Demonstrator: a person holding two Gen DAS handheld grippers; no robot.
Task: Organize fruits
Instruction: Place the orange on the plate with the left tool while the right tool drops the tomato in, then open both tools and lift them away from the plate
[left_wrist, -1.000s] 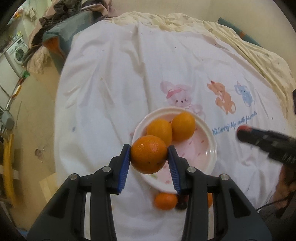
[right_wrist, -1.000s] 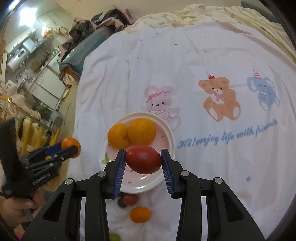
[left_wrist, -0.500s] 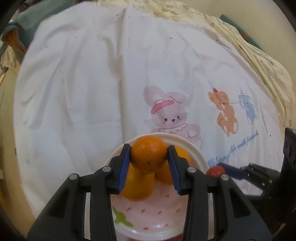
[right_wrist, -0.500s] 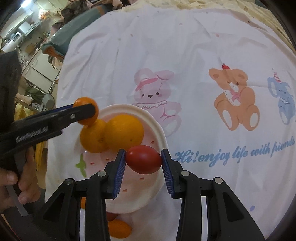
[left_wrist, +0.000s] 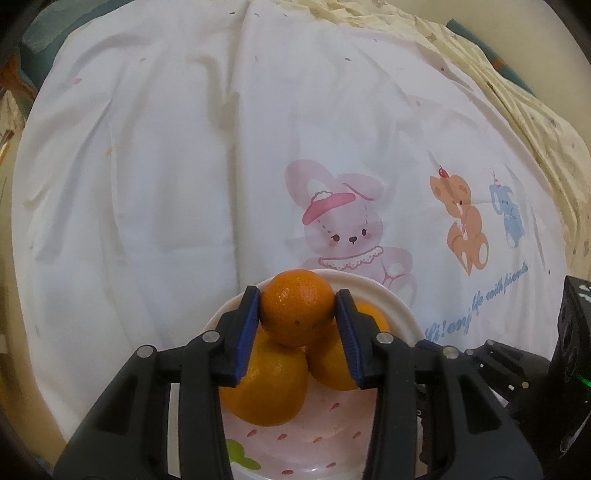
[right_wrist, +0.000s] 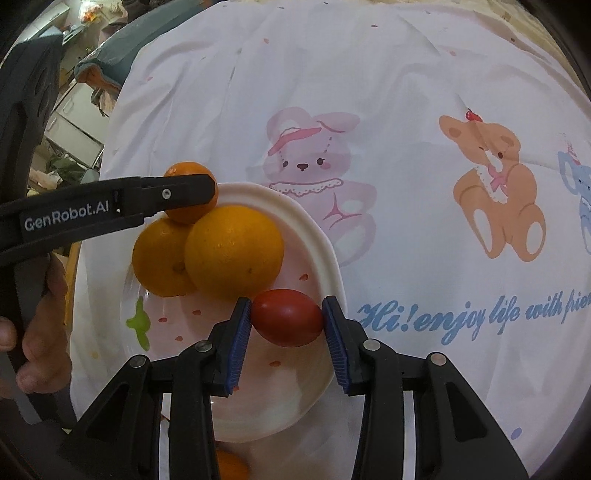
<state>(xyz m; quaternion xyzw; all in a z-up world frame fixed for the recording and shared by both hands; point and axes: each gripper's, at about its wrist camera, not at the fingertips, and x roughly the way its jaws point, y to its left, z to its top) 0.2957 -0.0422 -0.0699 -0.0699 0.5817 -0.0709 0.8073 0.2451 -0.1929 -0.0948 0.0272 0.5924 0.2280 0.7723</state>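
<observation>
My left gripper (left_wrist: 297, 314) is shut on a small mandarin (left_wrist: 296, 311) and holds it over the far edge of a white plate with pink strawberry print (left_wrist: 402, 314), just above two oranges (left_wrist: 266, 387) lying in it. In the right wrist view the left gripper (right_wrist: 192, 192) reaches in from the left with the mandarin (right_wrist: 184, 171) above the two oranges (right_wrist: 232, 254). My right gripper (right_wrist: 287, 323) is shut on a red tomato (right_wrist: 287, 322) low over the plate (right_wrist: 317, 243), right of the oranges.
The plate lies on a white bed sheet (left_wrist: 166, 166) printed with a pink bunny (right_wrist: 306, 155), a bear (right_wrist: 495, 192) and blue lettering. Another orange fruit (right_wrist: 231, 465) lies on the sheet in front of the plate. Room clutter stands beyond the bed's left edge.
Both grippers have moved forward and down over the plate with their fruit. The mandarin now hangs just above the two oranges, and the tomato has come down close to the plate.
</observation>
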